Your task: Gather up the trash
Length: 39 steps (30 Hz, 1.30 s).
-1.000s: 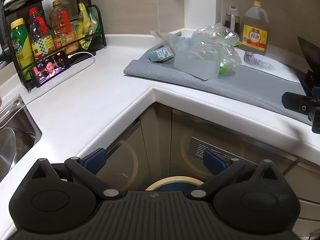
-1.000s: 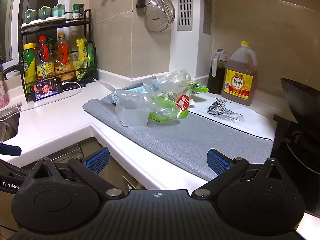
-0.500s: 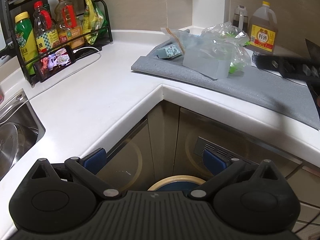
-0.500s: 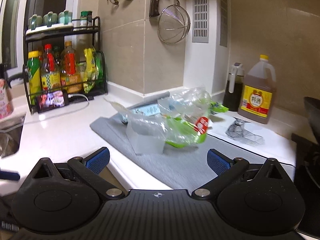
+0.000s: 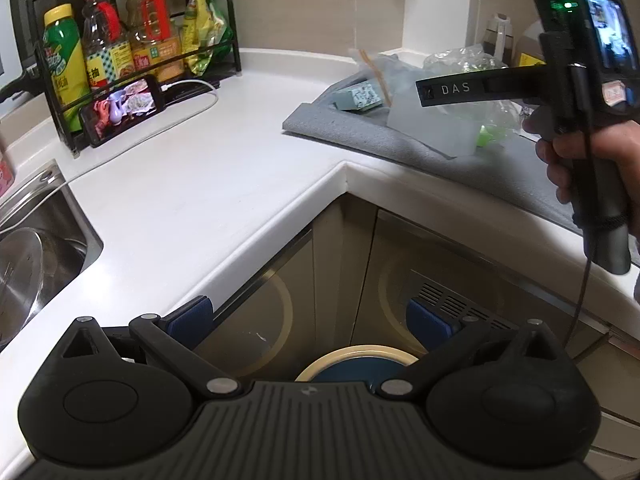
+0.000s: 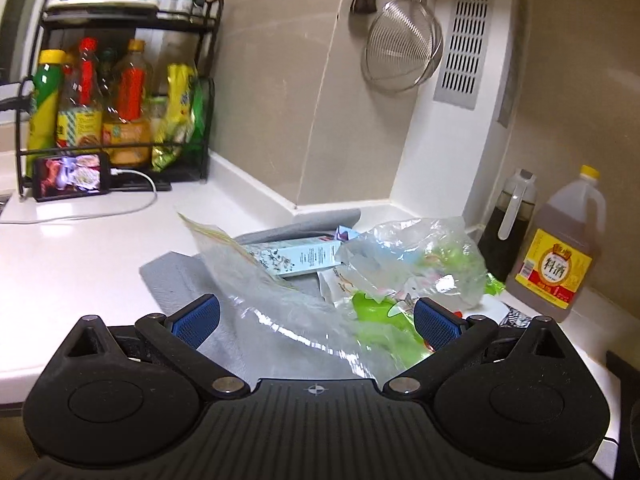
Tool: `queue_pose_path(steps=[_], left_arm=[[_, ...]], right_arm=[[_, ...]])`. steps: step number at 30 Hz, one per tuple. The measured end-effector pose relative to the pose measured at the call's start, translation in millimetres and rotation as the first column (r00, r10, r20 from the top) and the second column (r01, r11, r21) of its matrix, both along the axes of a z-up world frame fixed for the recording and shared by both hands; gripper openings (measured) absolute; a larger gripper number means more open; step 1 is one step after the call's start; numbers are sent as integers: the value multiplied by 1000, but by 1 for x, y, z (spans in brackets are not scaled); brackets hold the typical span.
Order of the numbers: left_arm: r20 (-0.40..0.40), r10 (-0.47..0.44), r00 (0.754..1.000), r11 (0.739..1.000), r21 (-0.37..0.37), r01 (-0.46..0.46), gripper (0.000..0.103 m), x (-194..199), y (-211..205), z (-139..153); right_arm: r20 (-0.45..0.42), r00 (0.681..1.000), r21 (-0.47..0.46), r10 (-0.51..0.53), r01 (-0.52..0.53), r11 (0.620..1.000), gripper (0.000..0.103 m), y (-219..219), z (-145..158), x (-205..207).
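**Trash heap on grey mat, both grippers spread**

L wrist view: left gripper (image 5: 308,322), black w/ blue pads, jaws spread wide, nothing between them. It hangs off the white countertop (image 5: 208,184), in front of the inner corner edge, above a round cream-rimmed blue bin (image 5: 356,364) by the beige cabinet doors. Pile of clear and green plastic wrappers (image 5: 468,92) sits on the grey rectangular mat (image 5: 360,132) along the countertop's right run, w/ a pale blue-green carton (image 5: 358,96) at the mat's back-left corner. Right gripper's black handle is held in a hand (image 5: 584,160) over the mat's front edge; its finger tips are out of sight here. Black wire rack of bottles (image 5: 132,52) at back-left of the countertop, a lit phone (image 5: 124,108) leaning at its foot. Steel sink (image 5: 36,256) at far left.

R wrist view: right gripper (image 6: 316,320) spread wide, low over the mat's front-left part. A clear crinkled plastic bag (image 6: 288,312) from the pile lies between the blue pads; contact w/ either pad can't be told. Carton lies behind the bag. Amber jug w/ yellow label (image 6: 560,252) and a dark bottle (image 6: 508,224) at back-right by the wall. Wire mesh strainer (image 6: 400,48) hangs on the wall.
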State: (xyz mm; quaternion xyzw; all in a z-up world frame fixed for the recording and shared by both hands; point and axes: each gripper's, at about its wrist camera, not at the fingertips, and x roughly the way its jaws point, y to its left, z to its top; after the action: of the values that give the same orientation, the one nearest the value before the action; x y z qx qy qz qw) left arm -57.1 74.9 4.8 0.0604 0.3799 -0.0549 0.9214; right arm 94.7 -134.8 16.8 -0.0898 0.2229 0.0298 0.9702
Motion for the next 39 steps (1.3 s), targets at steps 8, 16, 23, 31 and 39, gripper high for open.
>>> queue_pose_path(steps=[8,16,23,31,39], left_arm=[[-6,1,1000,1000,-2,-1,103,3,-1,-2],[-1,-4,1000,1000,6,4,103,1,-6,-2],[-3,-19,1000,1000,20,19,103,0,-15,-1],[-6,-45,999,998,38,45,103,-1,-28,-1],[-9,-63,998,995,74,64,103,1,-42,-1]], right_arm=[[-34,999,14,4,-3,1000,27,-4,-11,-7],[63,997,-19,-38,39,999,17,-30,-2,-62],[64,992,-75,-110,114,991,17,-59,-21,-115],[43,964,-94,-262,265,960,17,-108,-37,-139],[59,962,-74,-265,269,960,39,-117,-49,-130]])
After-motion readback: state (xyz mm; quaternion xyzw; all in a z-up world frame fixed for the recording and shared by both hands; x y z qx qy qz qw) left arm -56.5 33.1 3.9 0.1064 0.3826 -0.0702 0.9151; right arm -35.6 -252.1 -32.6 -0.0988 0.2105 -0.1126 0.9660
